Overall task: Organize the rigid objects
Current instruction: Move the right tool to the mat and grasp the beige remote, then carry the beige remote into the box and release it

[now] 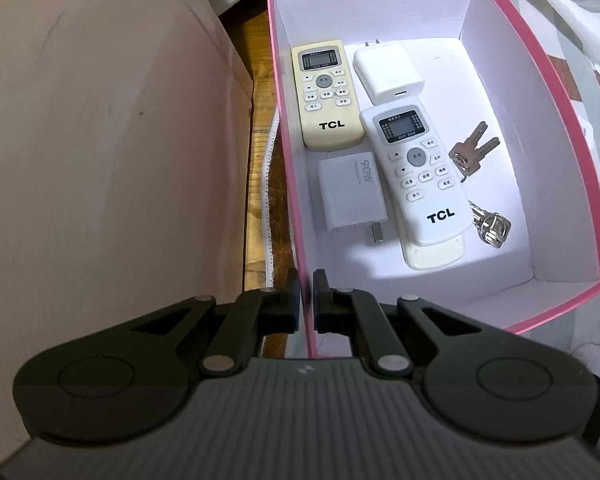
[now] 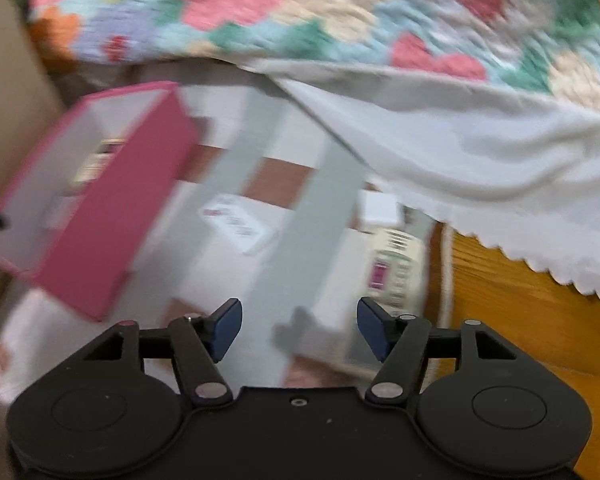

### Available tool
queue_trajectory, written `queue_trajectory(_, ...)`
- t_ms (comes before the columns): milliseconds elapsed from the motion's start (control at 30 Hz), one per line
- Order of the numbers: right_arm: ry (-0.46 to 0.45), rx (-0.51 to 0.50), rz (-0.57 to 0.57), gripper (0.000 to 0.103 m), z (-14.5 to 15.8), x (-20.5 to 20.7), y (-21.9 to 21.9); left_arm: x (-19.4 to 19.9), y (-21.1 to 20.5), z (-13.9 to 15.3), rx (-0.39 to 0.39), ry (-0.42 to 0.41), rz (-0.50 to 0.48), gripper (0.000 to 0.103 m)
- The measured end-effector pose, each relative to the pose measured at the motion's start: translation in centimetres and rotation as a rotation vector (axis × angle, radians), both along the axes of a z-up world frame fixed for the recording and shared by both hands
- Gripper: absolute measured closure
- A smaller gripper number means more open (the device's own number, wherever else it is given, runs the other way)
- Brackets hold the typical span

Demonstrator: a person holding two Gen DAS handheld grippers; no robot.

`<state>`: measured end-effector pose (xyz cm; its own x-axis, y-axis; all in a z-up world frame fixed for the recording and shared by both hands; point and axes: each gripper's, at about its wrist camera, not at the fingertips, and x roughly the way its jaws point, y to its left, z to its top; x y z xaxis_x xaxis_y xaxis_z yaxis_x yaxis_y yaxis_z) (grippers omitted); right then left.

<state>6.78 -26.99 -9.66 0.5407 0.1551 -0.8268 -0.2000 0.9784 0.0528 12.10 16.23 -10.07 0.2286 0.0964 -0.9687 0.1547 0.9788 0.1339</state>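
The pink box [image 1: 572, 168] with white inside holds a cream TCL remote [image 1: 328, 96], a white TCL remote [image 1: 424, 172] lying on another remote, two white chargers [image 1: 388, 70] [image 1: 350, 194] and keys [image 1: 474, 150]. My left gripper [image 1: 307, 300] is shut on the box's near left wall. My right gripper [image 2: 298, 330] is open and empty above the bed. In the blurred right wrist view the pink box [image 2: 120, 208] is at left; a cream remote [image 2: 396, 268], a white charger [image 2: 380, 208] and a white card-like item [image 2: 240, 224] lie on the checked sheet.
A beige board [image 1: 100, 160] stands left of the box over a wooden floor strip [image 1: 260, 160]. A floral quilt [image 2: 340, 12] and a white blanket [image 2: 460, 152] lie behind the items. Wooden floor [image 2: 520, 320] shows at right.
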Motion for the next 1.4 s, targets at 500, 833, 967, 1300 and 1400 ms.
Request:
queue_trajectory(500, 0.137, -0.071, -0.236, 0.030, -7.1, 6.2, -3.0, 0.0, 0.0, 0.0, -0.004, 0.004, 0.000, 0.098)
queue_trajectory(833, 0.010, 0.003, -0.244, 0.046, -5.6, 4.7, -2.2, -0.1, 0.1, -0.1, -0.010, 0.008, 0.003, 0.098)
queue_trajectory(967, -0.035, 0.072, -0.217, 0.046, -3.6, 2.6, -1.0, -0.1, 0.1, -0.1, -0.011, 0.008, 0.004, 0.098)
queue_trajectory(1300, -0.123, 0.350, 0.057, 0.045, 4.0, -1.6, 6.1, -0.1, 0.1, -0.1, -0.010, 0.007, 0.004, 0.098)
queue_trajectory(1400, -0.079, 0.469, 0.128, 0.045, 5.5, -0.7, 8.9, -0.1, 0.1, -0.1, -0.009, 0.007, 0.002, 0.098)
